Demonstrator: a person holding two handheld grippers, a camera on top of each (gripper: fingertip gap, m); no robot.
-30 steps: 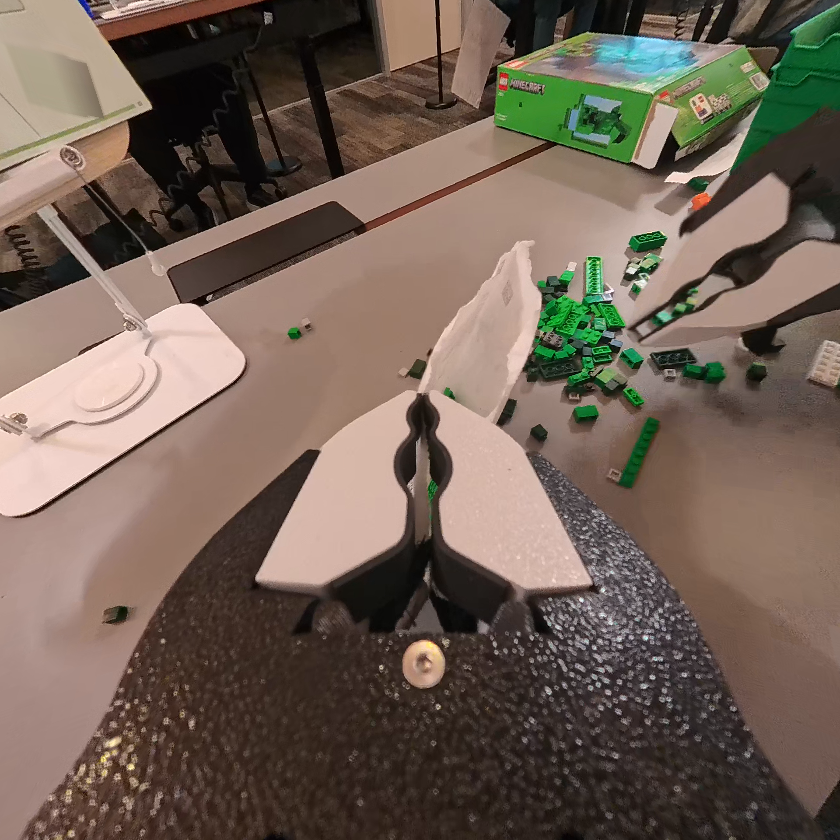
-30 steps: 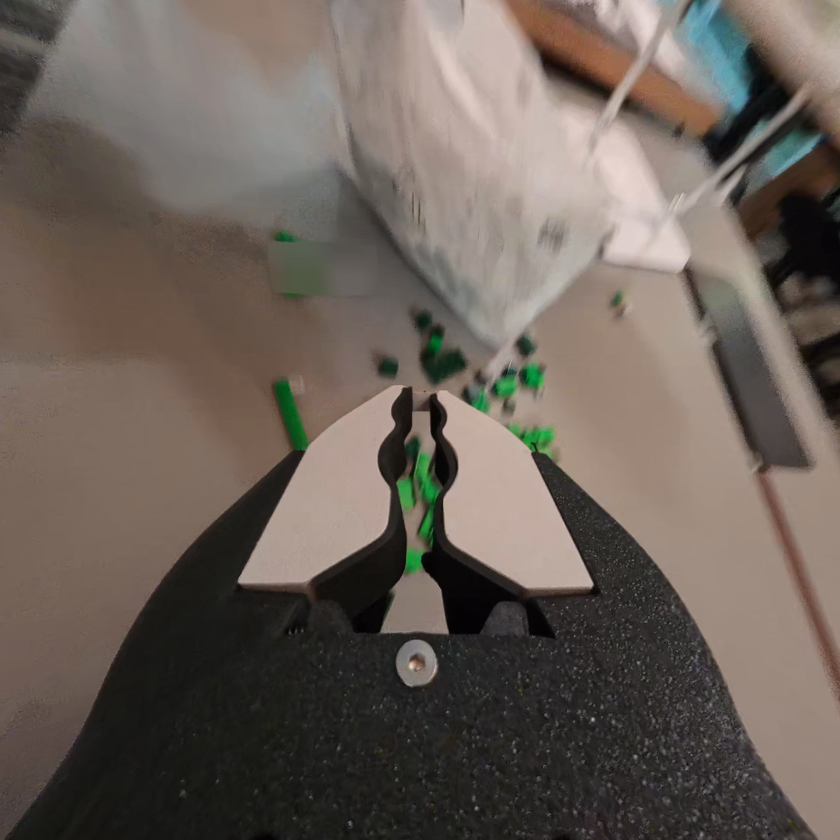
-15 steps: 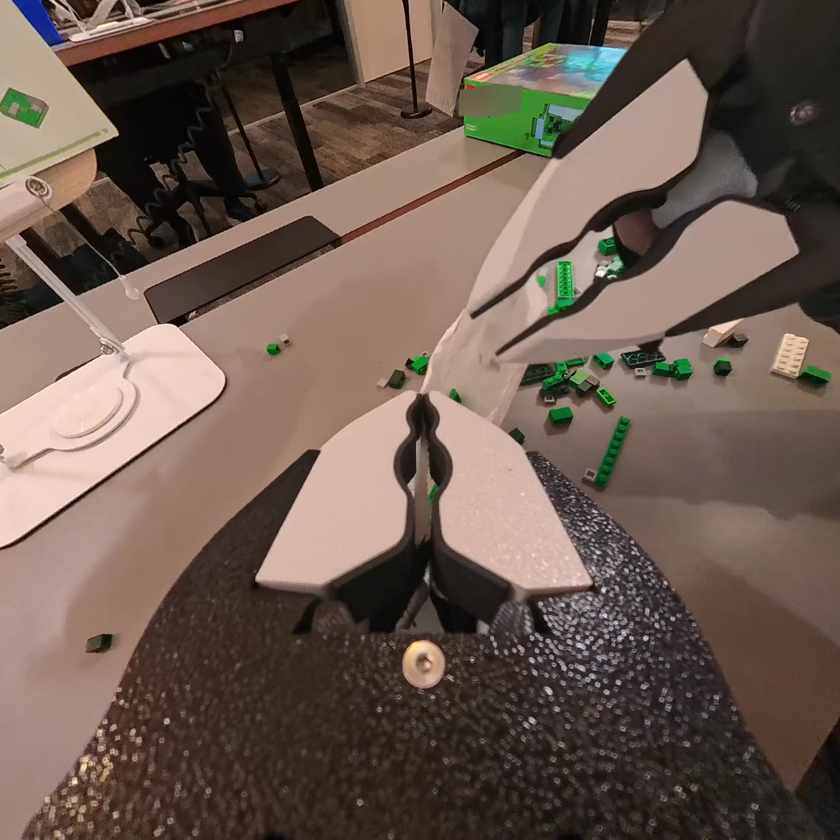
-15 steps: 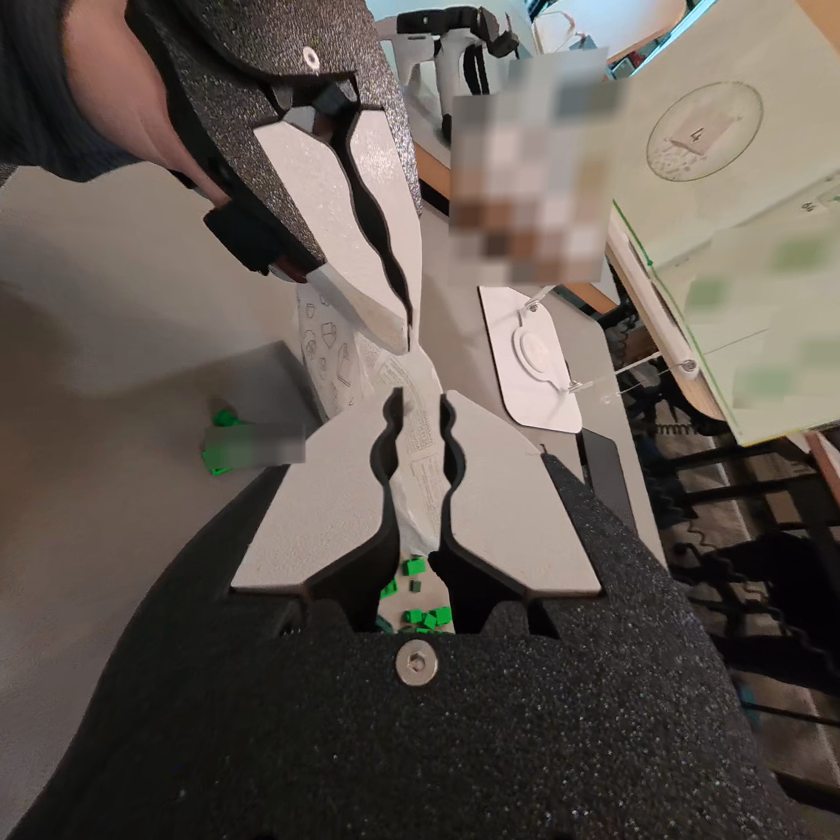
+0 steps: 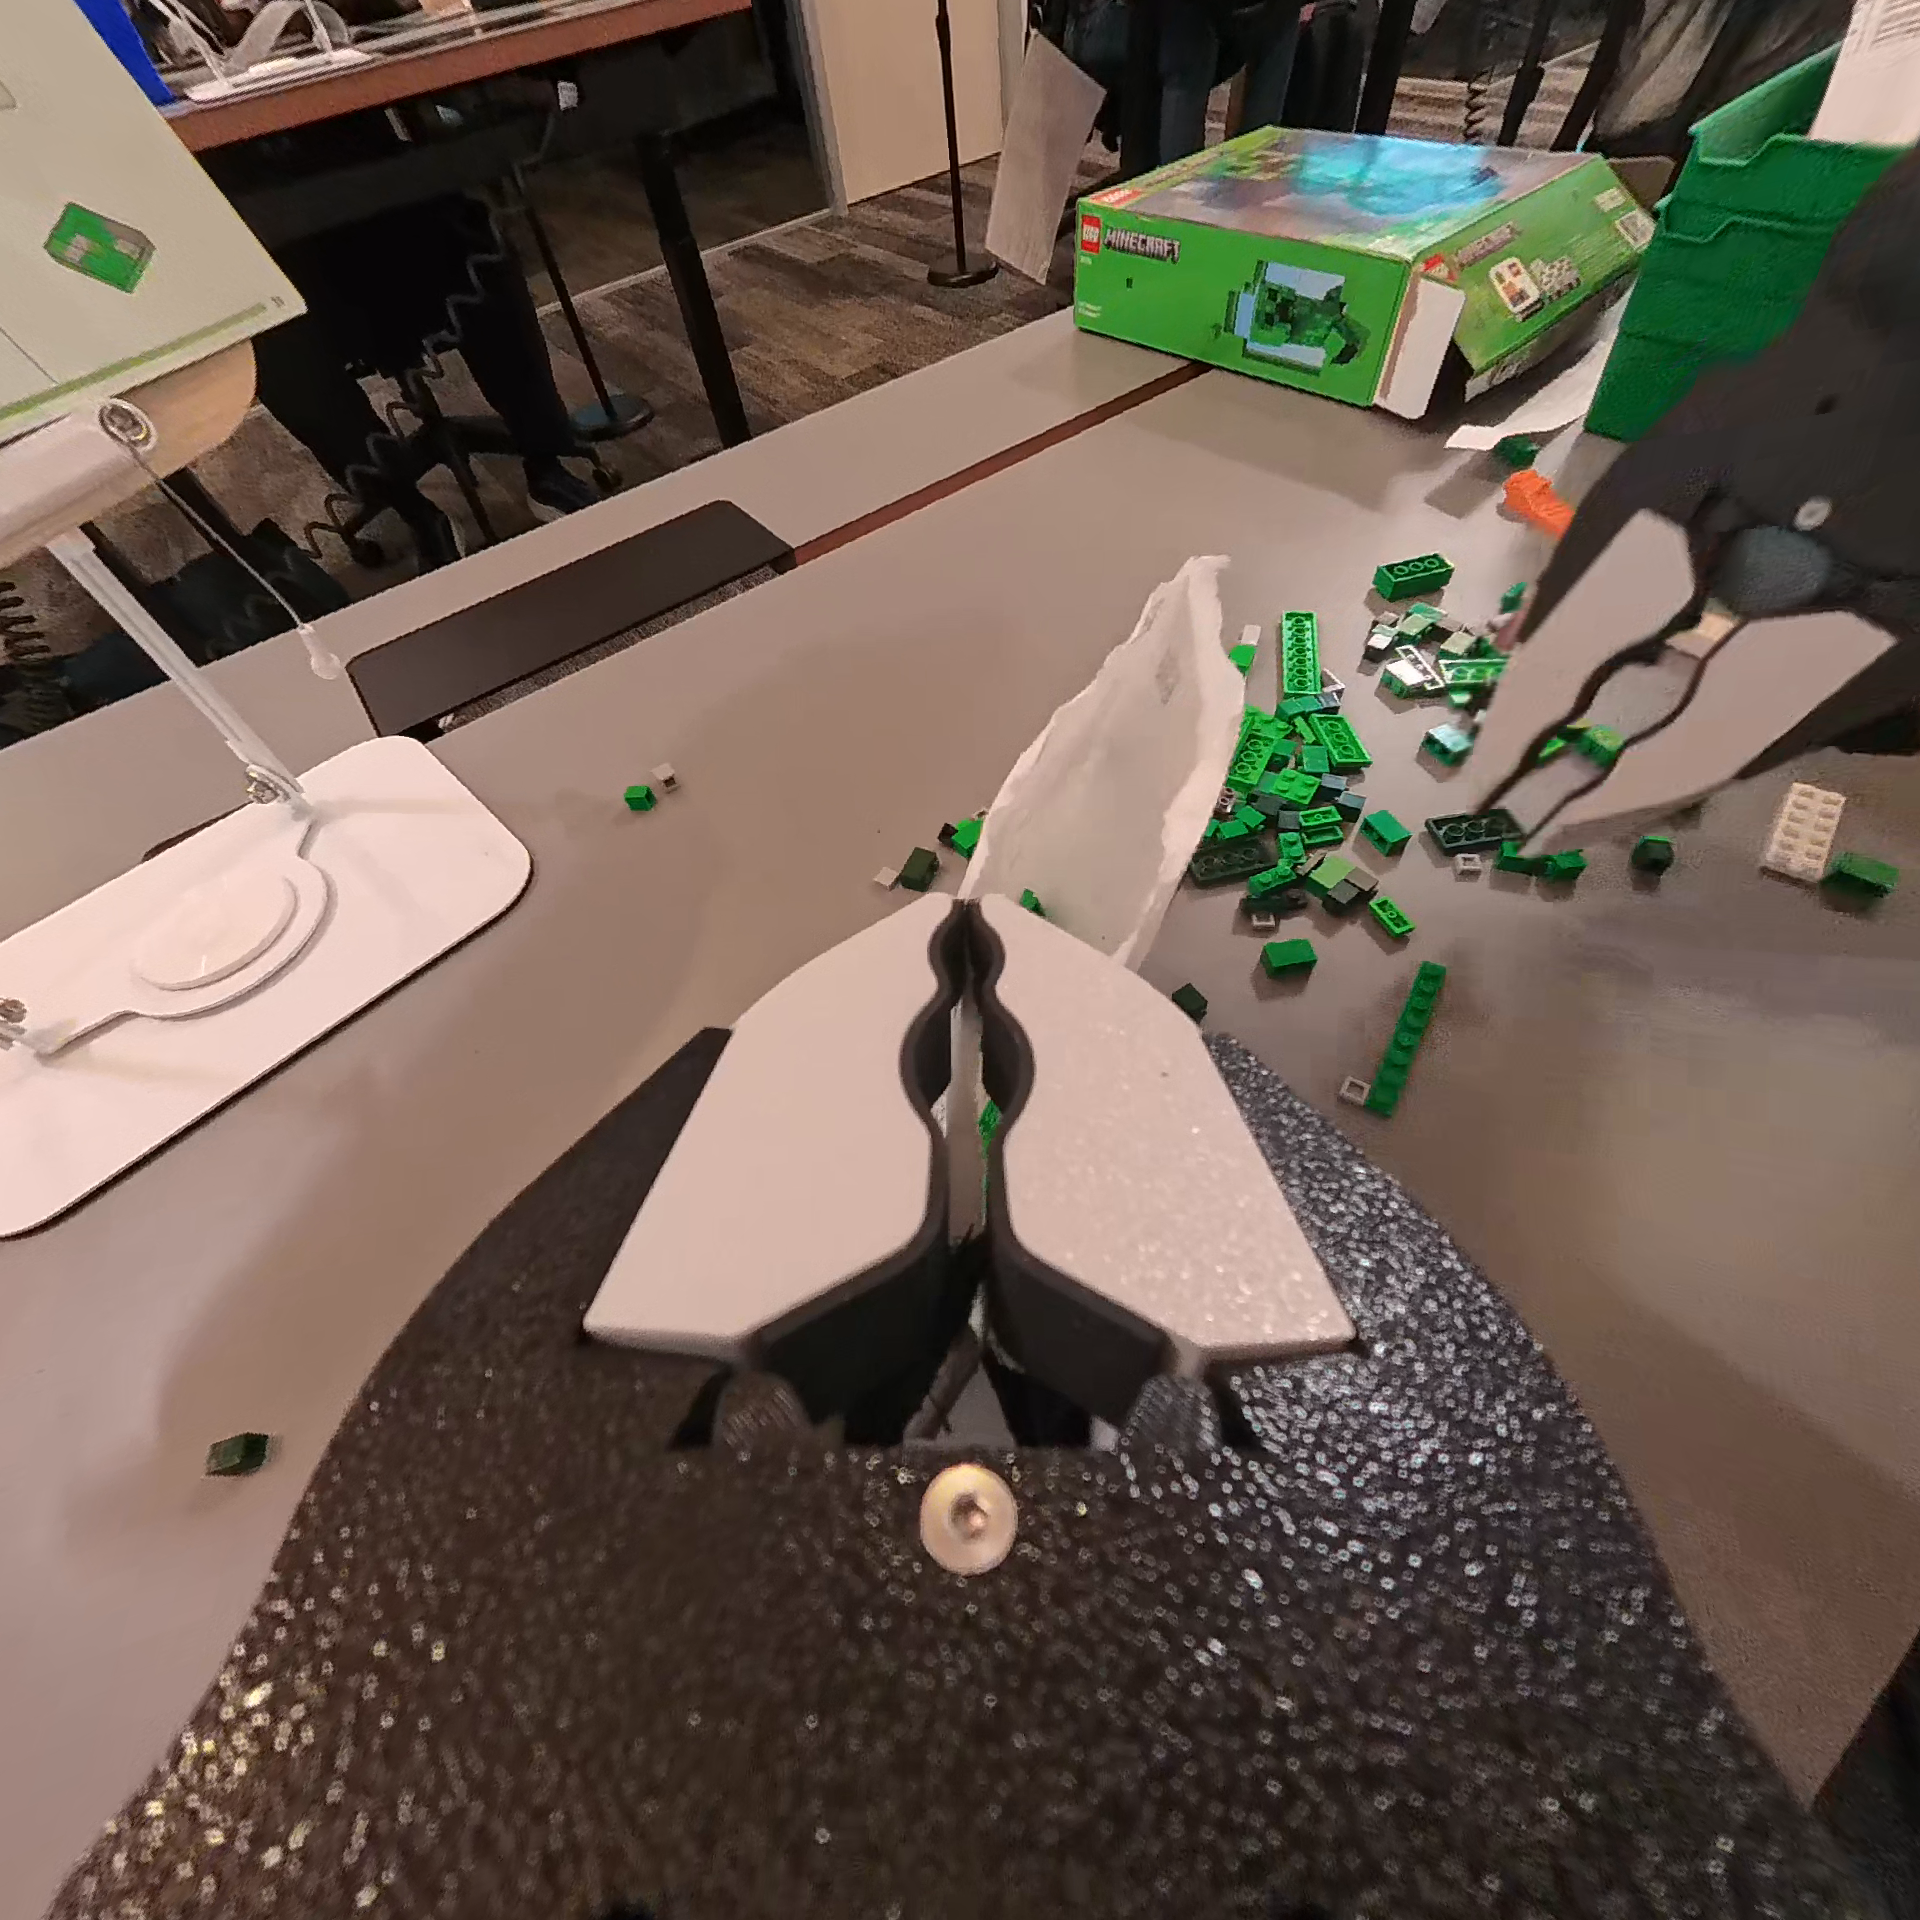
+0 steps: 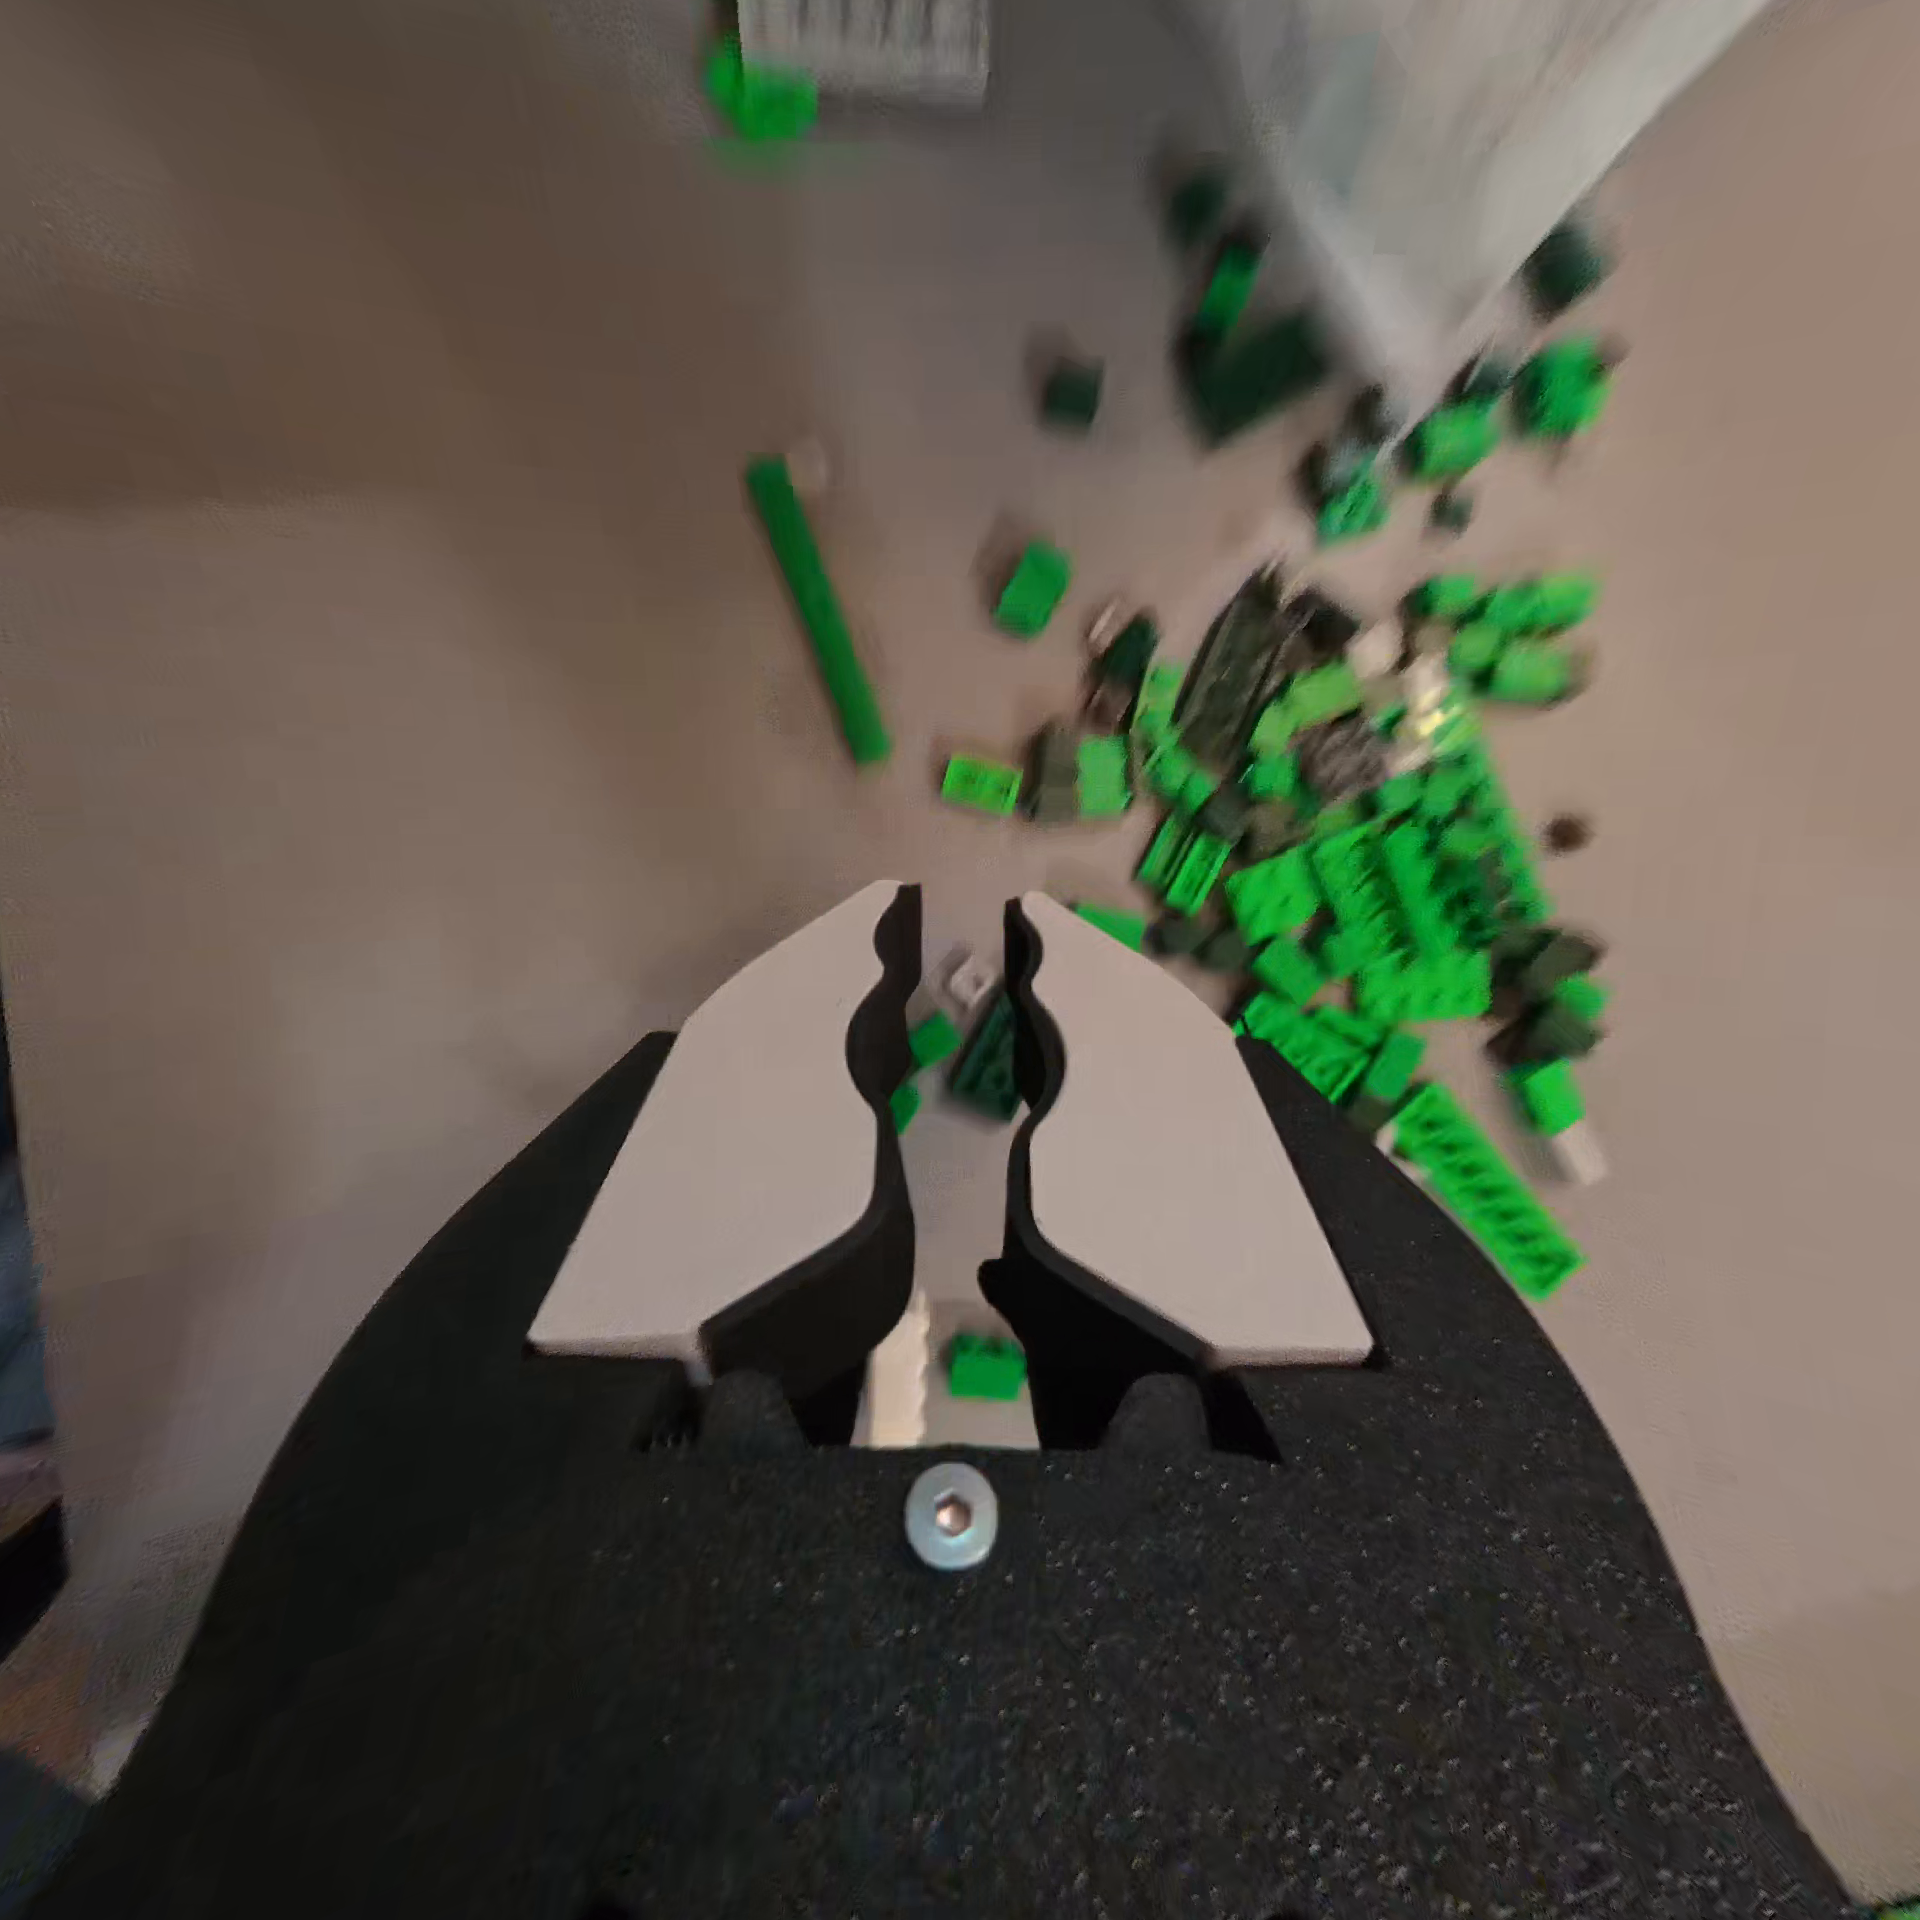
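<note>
My left gripper (image 5: pixel 961 920) is shut on the lower edge of a white paper bag (image 5: pixel 1112 790), which stands up from the grey table (image 5: pixel 727 1039), its torn open end away from me. A pile of green bricks (image 5: pixel 1299 769) lies just past the bag. My right gripper (image 6: pixel 961 899) is open by a narrow gap and empty, tips down over the near edge of the pile (image 6: pixel 1351 883). A dark green piece (image 6: pixel 987 1060) and a small grey tile (image 6: pixel 966 982) show between its fingers. In the left wrist view its tips (image 5: pixel 1507 831) hover at a dark green plate (image 5: pixel 1473 828).
A long green plate (image 5: pixel 1405 1023) lies apart from the pile. A green toy box (image 5: pixel 1340 260) and stacked green bins (image 5: pixel 1745 260) stand at the back right. A white stand base (image 5: pixel 208 935) and a black pad (image 5: pixel 561 613) are at the left. A white plate (image 5: pixel 1803 826) lies far right. About 20 centimeters separates my left fingertips from my right.
My right gripper rose to the bag beside my left gripper half a second ago, then swung back down over the bricks and opened slightly wider. My left gripper still holds the bag.
</note>
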